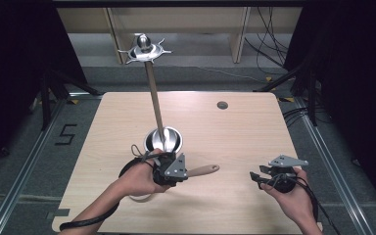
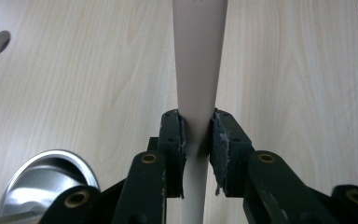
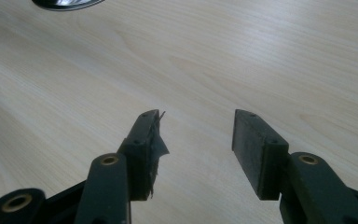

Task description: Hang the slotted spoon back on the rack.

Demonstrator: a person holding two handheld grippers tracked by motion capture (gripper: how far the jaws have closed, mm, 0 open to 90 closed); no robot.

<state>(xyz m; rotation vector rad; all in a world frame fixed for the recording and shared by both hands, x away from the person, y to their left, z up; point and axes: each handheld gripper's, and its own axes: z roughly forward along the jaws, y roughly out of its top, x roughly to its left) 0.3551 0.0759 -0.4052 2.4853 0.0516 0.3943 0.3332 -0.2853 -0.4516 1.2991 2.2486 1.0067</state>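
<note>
- the left gripper has its fingers clamped on a smooth, pale beige tapered wooden handle, just above the light wooden table.
- a shiny round steel bowl sits just beside it.
- the right gripper has its fingers wide apart, holding nothing, over bare table.

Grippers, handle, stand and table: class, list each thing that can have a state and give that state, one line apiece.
Left gripper: shut on the handle.
Handle: clamped between the jaws, pointing out over the table.
Right gripper: open, nothing between its jaws, above the table.
Stand: upright on its round metal base, leaning slightly.
Table: bare wood, with a small round hole near the far edge.
</note>
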